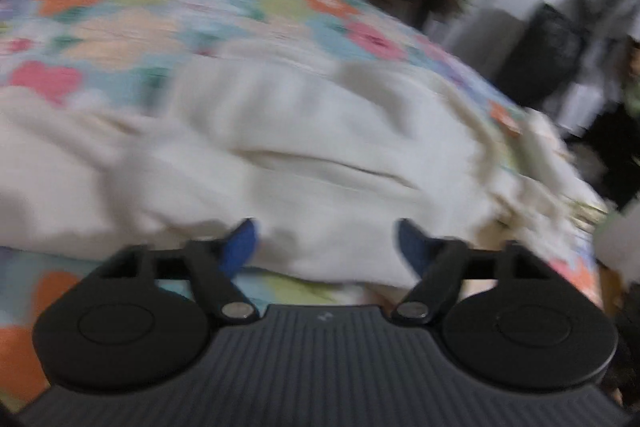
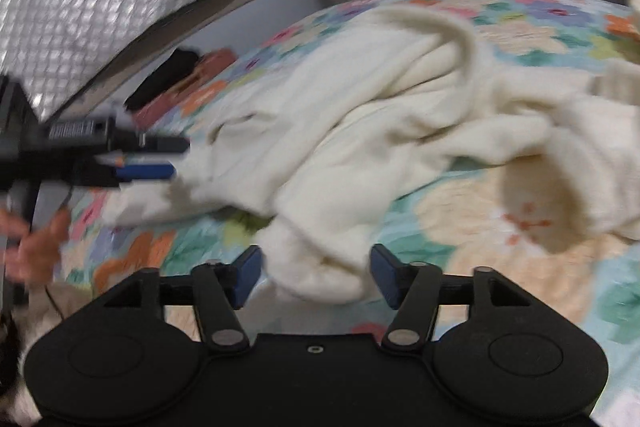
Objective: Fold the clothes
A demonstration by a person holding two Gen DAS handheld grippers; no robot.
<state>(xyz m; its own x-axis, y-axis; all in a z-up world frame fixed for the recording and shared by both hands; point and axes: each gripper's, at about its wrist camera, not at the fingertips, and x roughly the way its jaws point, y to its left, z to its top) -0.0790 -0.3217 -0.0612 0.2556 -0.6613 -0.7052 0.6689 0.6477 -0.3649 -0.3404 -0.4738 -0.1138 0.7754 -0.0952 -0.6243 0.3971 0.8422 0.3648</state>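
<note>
I see the cream garment [image 2: 360, 131] lying crumpled on the bed [image 2: 500, 211], its length running across between my tools. The right hand-held gripper [image 2: 316, 277], spread wide, straddles its near corner; the left hand-held gripper [image 1: 326, 247], also spread, meets the opposite edge.

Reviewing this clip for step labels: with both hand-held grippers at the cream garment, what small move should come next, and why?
Probably close the right hand-held gripper: its blue pads stand open around a fold of the crumpled cream fleece garment on the floral quilt. The left hand-held gripper is open too.
</note>
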